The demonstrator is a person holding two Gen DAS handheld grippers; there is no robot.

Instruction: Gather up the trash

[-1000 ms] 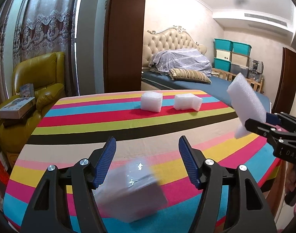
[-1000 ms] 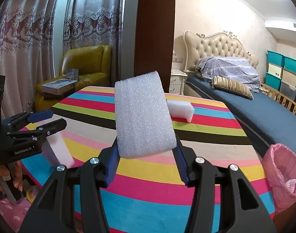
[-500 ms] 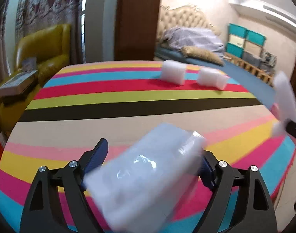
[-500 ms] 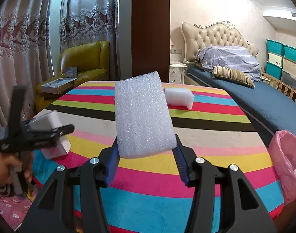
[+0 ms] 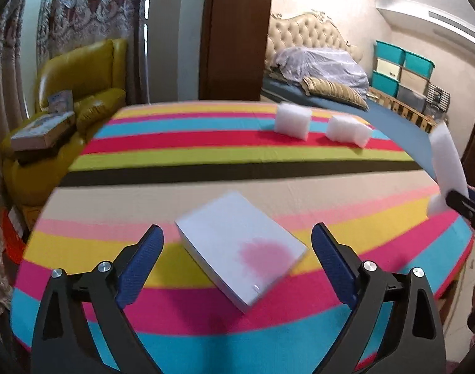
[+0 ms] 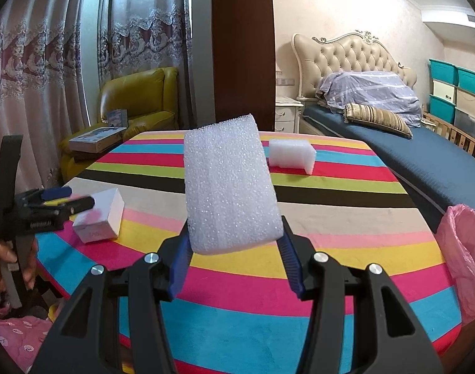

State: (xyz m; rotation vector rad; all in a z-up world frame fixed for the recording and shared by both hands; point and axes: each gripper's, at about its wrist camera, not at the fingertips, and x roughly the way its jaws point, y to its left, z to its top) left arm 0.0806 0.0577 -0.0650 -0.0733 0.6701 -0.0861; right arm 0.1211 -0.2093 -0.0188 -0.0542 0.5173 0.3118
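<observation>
A white box (image 5: 240,249) with a pink blotch lies flat on the striped table (image 5: 175,155). It sits between the blue pads of my left gripper (image 5: 237,230), whose jaws are opening and stand clear of both its sides. The right wrist view shows the same box (image 6: 100,218) under the left gripper (image 6: 65,199). My right gripper (image 6: 235,233) is shut on a white foam slab (image 6: 231,187) that stands upright above the table. Two white foam pieces (image 5: 292,121) (image 5: 349,131) rest at the table's far side.
A bin lined with a pink bag (image 6: 465,249) stands off the table's right edge. A yellow armchair (image 5: 81,93) with books is at the left, and a bed (image 6: 409,155) behind on the right. A person's hand (image 6: 6,258) holds the left gripper's handle.
The left jaws have spread wide and let go of the white box, which was tilted between them and now lies flat on the table. The right gripper still holds the foam slab unmoved.
</observation>
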